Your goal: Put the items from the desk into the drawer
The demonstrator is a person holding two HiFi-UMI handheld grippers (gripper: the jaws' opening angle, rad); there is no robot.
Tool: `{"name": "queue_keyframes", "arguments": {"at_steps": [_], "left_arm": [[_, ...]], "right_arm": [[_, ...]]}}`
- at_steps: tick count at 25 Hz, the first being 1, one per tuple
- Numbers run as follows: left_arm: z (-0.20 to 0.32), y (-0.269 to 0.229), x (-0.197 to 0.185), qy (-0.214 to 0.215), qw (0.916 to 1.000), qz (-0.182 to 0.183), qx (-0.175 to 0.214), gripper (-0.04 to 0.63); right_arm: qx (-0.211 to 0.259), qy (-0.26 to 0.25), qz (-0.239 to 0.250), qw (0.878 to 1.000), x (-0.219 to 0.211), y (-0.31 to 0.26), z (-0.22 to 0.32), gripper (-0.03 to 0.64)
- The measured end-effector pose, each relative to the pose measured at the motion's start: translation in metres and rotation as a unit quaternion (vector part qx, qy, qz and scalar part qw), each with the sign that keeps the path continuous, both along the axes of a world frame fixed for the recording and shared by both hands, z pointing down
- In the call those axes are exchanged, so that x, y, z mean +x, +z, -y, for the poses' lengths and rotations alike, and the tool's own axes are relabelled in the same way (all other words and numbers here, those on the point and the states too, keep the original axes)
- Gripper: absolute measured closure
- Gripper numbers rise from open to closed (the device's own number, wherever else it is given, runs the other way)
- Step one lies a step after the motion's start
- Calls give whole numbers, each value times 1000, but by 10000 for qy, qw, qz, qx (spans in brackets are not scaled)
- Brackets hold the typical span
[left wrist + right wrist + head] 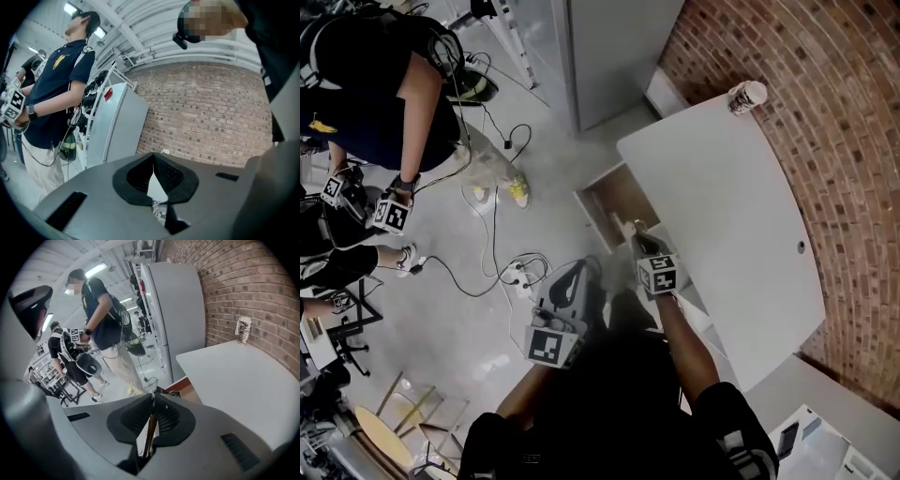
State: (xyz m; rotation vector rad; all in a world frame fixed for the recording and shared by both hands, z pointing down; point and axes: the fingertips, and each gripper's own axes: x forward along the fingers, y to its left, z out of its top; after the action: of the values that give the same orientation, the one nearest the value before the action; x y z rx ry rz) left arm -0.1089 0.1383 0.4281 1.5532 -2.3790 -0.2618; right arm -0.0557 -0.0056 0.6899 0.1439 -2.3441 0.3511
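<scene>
Fingers on the right gripper [152,397] are pressed together on a thin brown stick [150,426], which runs back between the two pads. I cannot tell what the stick really is. From above, that right gripper [634,231] points down over the open drawer [609,197], so the stick sits over the drawer's near end, just beside the edge of the white tabletop [722,216]. Just ahead of those fingers the drawer [185,384] shows a reddish-brown panel, with the tabletop [234,376] spreading out to their right.

Far beyond the right fingers, at the tabletop's far corner by the brick wall [825,112], stands a patterned paper cup [747,96]. It is upright and well apart from both grippers, and it shows again in the right gripper view [243,330].

Over on the left gripper [153,155] the fingers meet at their tips with nothing between them. It [581,272] hangs over the floor, near the drawer's left side and short of it. Well off to the left of those fingers another person [56,84] in a dark shirt stands holding grippers too, and a tall grey cabinet [117,122] stands ahead against the bricks.
</scene>
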Motion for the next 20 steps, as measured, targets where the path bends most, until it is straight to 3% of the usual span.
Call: {"name": "queue_keyframes", "arguments": {"at_steps": [20], "left_arm": [[39,54,-58,-344,9979,-395,-379,591]], "right_arm": [[-176,3,-810,9966,-62,131,36,600]]}}
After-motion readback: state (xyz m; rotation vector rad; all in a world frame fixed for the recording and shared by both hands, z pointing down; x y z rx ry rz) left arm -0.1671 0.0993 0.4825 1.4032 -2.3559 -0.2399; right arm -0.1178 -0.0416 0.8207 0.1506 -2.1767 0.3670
